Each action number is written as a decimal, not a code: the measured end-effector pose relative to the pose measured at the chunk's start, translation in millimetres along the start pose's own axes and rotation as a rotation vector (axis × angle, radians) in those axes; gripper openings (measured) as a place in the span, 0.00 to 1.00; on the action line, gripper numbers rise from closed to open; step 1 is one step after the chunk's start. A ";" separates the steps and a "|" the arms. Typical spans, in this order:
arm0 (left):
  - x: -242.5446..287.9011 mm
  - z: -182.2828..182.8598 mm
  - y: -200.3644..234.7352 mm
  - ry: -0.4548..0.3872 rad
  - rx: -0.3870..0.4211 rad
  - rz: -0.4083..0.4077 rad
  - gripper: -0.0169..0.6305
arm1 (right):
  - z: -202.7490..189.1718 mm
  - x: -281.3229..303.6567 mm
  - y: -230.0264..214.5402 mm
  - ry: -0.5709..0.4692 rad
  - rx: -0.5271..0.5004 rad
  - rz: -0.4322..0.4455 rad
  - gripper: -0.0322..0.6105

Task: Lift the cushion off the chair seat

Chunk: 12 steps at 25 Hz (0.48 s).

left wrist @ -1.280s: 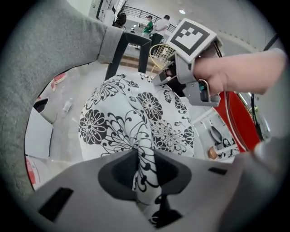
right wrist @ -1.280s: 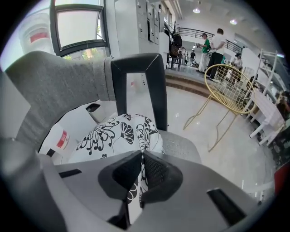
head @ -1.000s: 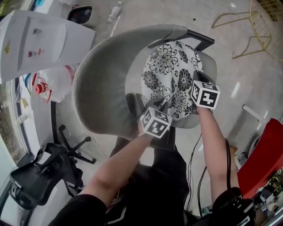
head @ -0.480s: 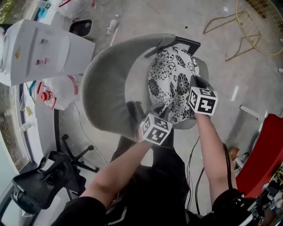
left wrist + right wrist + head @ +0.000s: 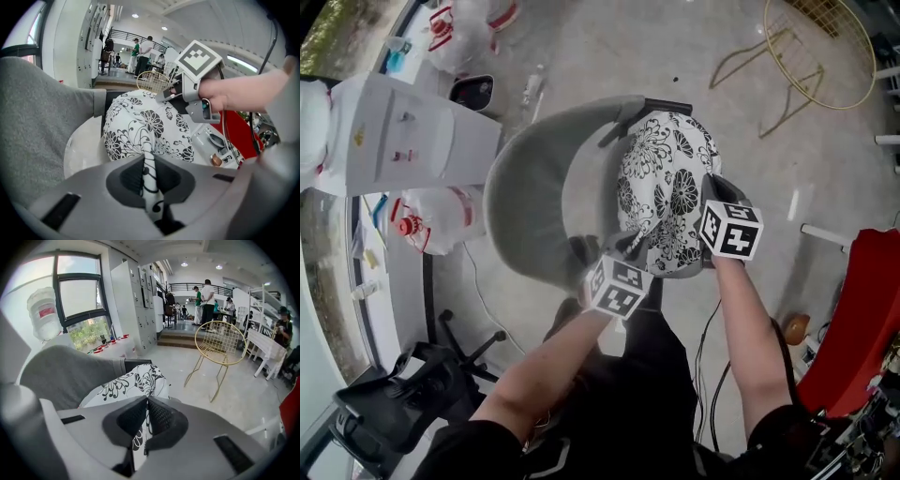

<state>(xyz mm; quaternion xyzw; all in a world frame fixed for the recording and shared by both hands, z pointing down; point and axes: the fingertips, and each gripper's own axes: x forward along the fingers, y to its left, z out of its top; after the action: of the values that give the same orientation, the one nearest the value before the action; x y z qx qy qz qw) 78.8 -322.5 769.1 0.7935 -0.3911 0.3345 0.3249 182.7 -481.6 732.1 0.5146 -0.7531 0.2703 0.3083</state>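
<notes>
1. Jaws of the left gripper (image 5: 630, 248) and the right gripper (image 5: 717, 192) are pinched nearly closed on edges of the black-and-white floral fabric cushion (image 5: 666, 178).
2. Both grippers have just risen, and the cushion hangs between them over the grey upholstered chair (image 5: 534, 206); the lift looks nearly done.
3. A second earlier it sat lower, in the seat.

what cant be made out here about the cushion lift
- Gap under the cushion: head view, the cushion itself covers the seat of the chair.
- Cushion's near edge: right gripper view, the right tongs block it.
- Distant people: left gripper view, too small.
</notes>
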 end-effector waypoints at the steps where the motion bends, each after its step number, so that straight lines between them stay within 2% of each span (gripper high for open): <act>1: -4.8 2.1 0.0 -0.003 0.008 0.003 0.08 | 3.6 -6.4 1.8 -0.009 0.005 0.005 0.07; 12: -74.0 55.2 -13.3 -0.125 0.058 0.030 0.08 | 60.7 -93.0 6.1 -0.161 0.083 0.023 0.07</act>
<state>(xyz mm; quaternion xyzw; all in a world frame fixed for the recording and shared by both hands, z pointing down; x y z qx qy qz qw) 70.4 -329.1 676.4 0.8161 -0.4123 0.3004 0.2717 191.7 -467.1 622.2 0.5383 -0.7693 0.2626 0.2223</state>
